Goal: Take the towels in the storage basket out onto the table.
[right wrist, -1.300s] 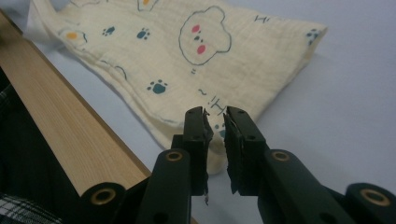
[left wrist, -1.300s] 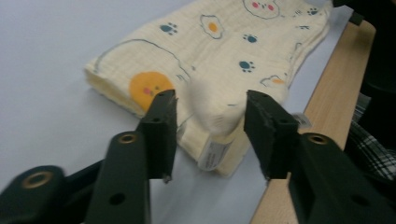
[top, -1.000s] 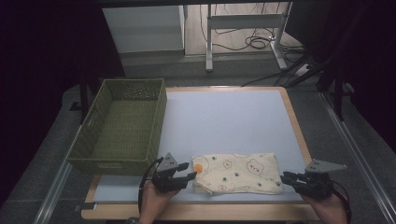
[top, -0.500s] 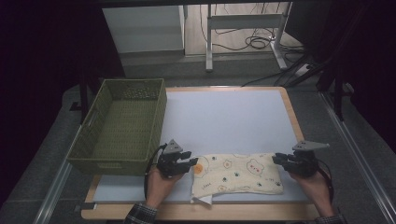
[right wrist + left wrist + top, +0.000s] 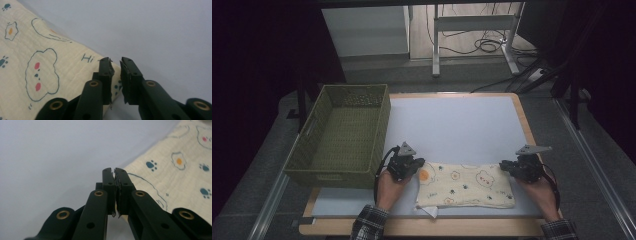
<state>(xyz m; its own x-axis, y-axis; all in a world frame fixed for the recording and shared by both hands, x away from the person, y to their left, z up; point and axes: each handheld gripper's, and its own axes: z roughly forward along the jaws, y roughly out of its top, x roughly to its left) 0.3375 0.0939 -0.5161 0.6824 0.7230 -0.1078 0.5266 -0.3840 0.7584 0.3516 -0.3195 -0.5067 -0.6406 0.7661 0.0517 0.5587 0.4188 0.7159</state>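
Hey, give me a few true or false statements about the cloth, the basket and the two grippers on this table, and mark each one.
1. The patterned cloth lies folded on the table, outside the basket. True.
2. The green basket has a towel in it. False: it is empty.
3. The left gripper has its jaws shut at the cloth's edge. True.
4. The right gripper has its jaws spread wide apart above the basket. False: only a narrow gap remains, at a corner of the cloth.
5. The cloth is plain white. False: cream with paw prints, eggs and clouds.
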